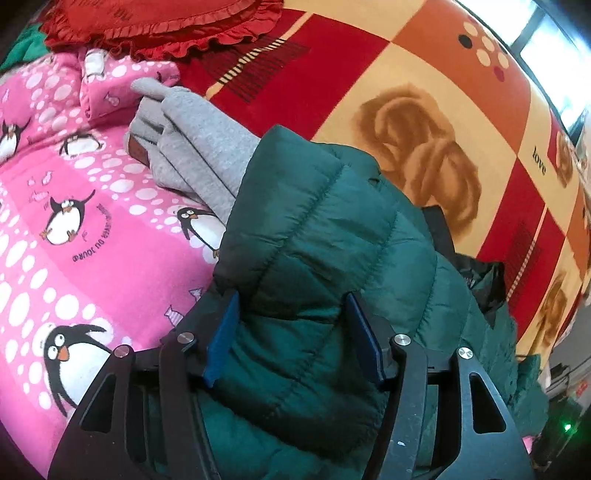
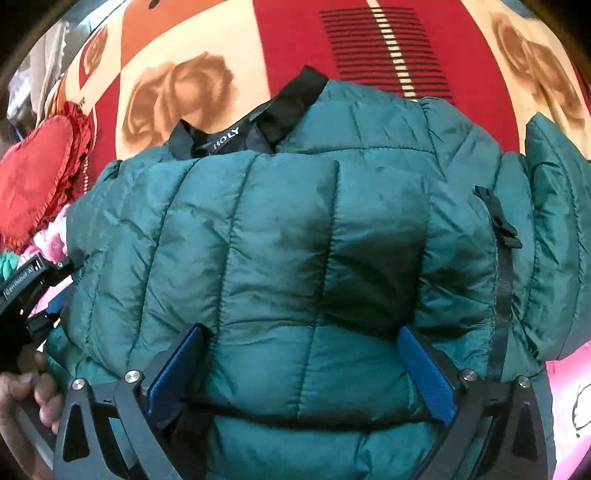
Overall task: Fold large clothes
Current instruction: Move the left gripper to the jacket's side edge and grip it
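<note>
Item one, the green puffer jacket (image 2: 295, 236): it is being held bunched on the bed, its quilted bulk lying directly ahead of both grippers, with its black collar (image 2: 291, 99) at the far edge as seen from the right wrist.

Item two, the left gripper (image 1: 291, 332): a thick fold of the jacket is being gripped between its blue pads (image 1: 221, 343), which are sunk into the padding on both sides, the jaws standing about half spread around the fabric.

Item three, the right gripper (image 2: 303, 369): a wide roll of the jacket is being pinched between its pads (image 2: 173, 376), which are pressed against the fabric on either side. To its left, the body of the other gripper and a person's hand (image 2: 26, 391) are being shown at the frame edge.

Item four, surroundings: a pink penguin blanket (image 1: 92, 221) is lying left of the left gripper; folded grey clothing (image 1: 192, 147) is resting ahead and left of it; a red frilled cushion (image 1: 155, 26) is lying farther ahead; the red and cream rose-print bedspread (image 1: 424, 110) is spreading beyond and to the right.
</note>
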